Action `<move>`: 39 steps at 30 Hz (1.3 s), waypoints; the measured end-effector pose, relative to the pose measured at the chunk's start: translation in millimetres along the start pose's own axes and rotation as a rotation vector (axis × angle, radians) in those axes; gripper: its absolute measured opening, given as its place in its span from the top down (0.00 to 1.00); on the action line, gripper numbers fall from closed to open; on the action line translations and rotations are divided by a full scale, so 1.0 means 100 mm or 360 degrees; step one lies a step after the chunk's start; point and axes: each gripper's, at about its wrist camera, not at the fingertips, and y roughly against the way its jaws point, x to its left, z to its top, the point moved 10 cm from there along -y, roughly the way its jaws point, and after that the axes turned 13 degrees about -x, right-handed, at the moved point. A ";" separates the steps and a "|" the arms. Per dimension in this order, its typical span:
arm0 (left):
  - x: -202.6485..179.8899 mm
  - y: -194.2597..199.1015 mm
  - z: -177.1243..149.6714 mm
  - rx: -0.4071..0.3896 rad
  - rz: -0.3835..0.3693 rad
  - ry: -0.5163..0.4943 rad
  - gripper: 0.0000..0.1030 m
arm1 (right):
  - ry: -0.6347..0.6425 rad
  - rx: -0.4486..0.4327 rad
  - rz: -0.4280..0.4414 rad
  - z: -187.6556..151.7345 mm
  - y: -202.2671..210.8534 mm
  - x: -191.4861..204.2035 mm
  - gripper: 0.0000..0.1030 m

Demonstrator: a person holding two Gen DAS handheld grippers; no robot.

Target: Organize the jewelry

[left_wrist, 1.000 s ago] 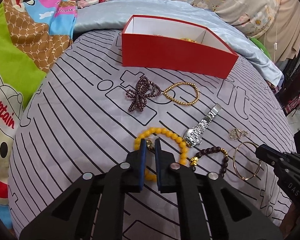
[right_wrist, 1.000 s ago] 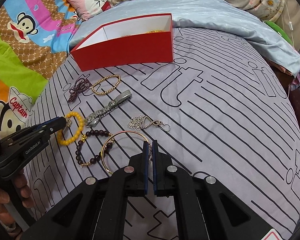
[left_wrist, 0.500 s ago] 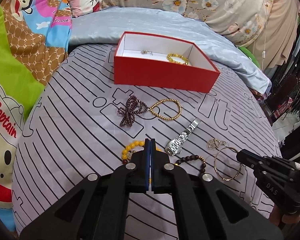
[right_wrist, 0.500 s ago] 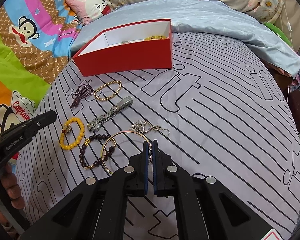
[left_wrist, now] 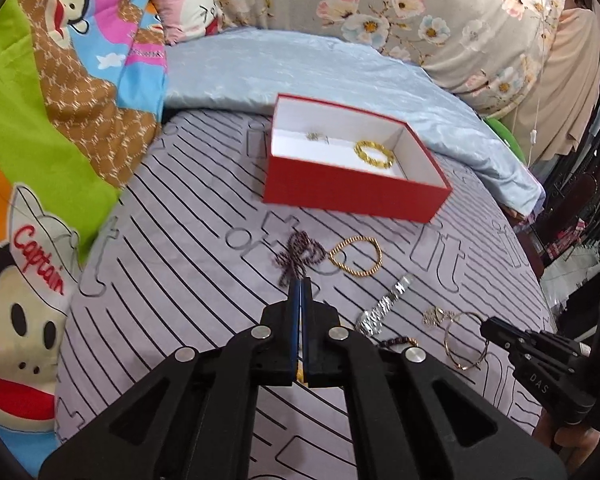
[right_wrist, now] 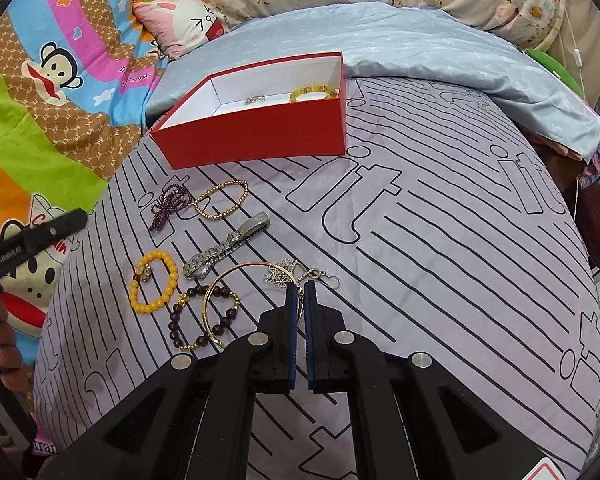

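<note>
Our left claw [left_wrist: 300, 285] hangs pinched shut on nothing above the striped bedspread [right_wrist: 440, 280]. Our right claw [right_wrist: 301, 286] nips the rim of the gold bangle [right_wrist: 236, 271], which lies beside the wristwatch [right_wrist: 224, 252], well short of the red box [right_wrist: 260, 136].

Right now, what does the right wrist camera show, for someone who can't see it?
The right tongs pinch a thin gold bangle on a striped bedspread. Nearby lie a watch, a yellow bead bracelet and a dark bead bracelet; behind sits an open red box.
</note>
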 end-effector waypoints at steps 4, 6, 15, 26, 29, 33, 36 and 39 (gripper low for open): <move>-0.08 -0.13 -0.23 0.0069 -0.0001 -0.0030 0.66 | 0.0008 0.0015 0.0001 -0.04 -0.01 0.02 0.98; -0.14 -0.18 -0.33 0.0075 0.0002 -0.0076 0.62 | 0.0008 0.0020 -0.0001 -0.05 -0.01 0.02 0.97; -0.14 -0.39 -0.57 0.0090 0.0089 -0.0182 0.67 | 0.0007 0.0028 -0.0001 -0.06 -0.03 0.02 0.97; -0.10 -0.43 -0.54 0.0072 0.0085 -0.0167 0.85 | 0.0008 0.0038 0.0004 -0.07 -0.06 0.04 0.97; -0.11 -0.38 -0.50 0.0057 0.0061 -0.0143 0.86 | 0.0007 0.0037 0.0003 -0.07 -0.06 0.03 0.97; -0.17 -0.29 -0.42 0.0040 0.0018 -0.0110 0.86 | 0.0003 0.0031 0.0008 -0.05 -0.06 0.04 0.97; -0.21 -0.21 -0.31 0.0011 -0.0005 -0.0088 0.86 | 0.0006 0.0014 0.0012 0.00 -0.04 0.04 0.97; -0.26 -0.16 -0.18 -0.0017 -0.0035 -0.0073 0.86 | 0.0011 -0.0018 0.0021 0.11 -0.01 0.04 0.97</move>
